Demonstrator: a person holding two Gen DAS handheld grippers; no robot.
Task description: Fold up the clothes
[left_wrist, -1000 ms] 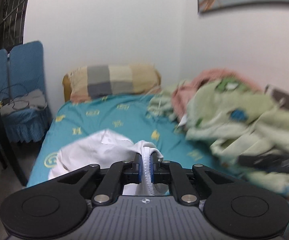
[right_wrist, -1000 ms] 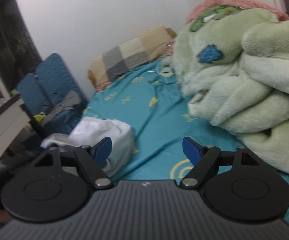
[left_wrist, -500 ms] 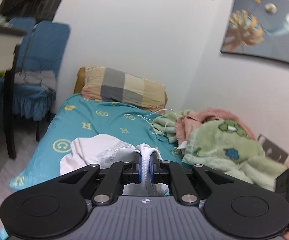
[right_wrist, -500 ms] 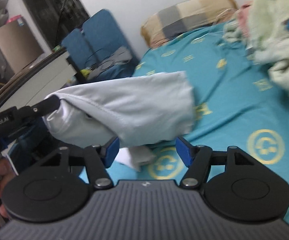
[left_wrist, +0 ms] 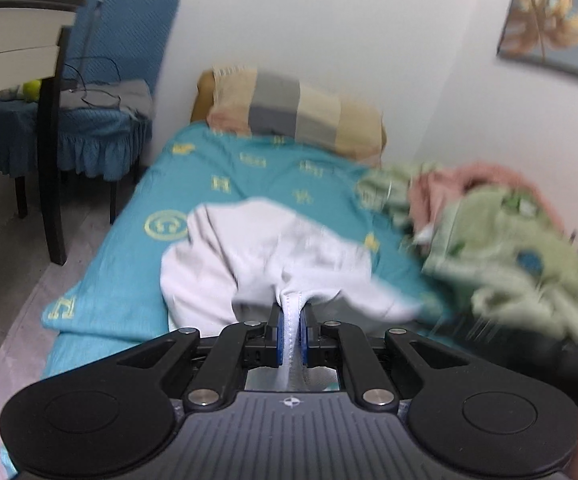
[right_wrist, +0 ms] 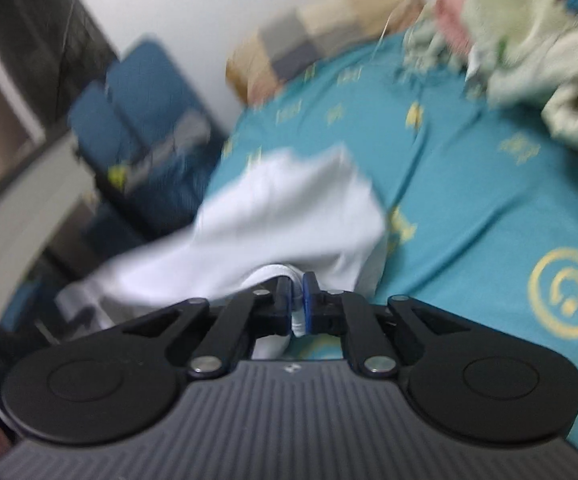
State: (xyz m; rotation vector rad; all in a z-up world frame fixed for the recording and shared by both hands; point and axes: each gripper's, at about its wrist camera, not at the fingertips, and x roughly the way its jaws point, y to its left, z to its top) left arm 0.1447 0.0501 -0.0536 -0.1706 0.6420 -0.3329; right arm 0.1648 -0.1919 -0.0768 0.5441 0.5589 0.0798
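We find the left hand-held gripper [left_wrist: 291,332] closed, its blue-padded fingers [left_wrist: 275,334] pinching a stitched hem of the white cotton garment [left_wrist: 273,256]. The right hand-held gripper [right_wrist: 297,306] is likewise clamped on a rolled white edge of the same garment [right_wrist: 289,208]. Both views are blurred by motion, so finer fabric detail cannot be confirmed.

Beyond the left gripper's fingers, the garment spreads forward in loose folds over the near half of the bed, which is covered by a teal sheet printed with yellow emblems [left_wrist: 249,168]. In the right wrist view the cloth runs out leftward from the gripper and appears lifted off the sheet [right_wrist: 469,200]; we cannot tell how much of it rests on the bed.

To the right of the garment, close beside it in the left view, lies a heaped pale green fleece blanket with a blue patch [left_wrist: 509,256], with a pink cloth [left_wrist: 469,184] bunched behind it. At the far head of the bed sits a tan and grey checked pillow [left_wrist: 301,112] against the white wall. Left of the bed stands a blue fabric-covered chair [left_wrist: 101,80], with the edge of a white desk [left_wrist: 13,52] in front of it. A framed leaf picture [left_wrist: 553,28] hangs upper right.
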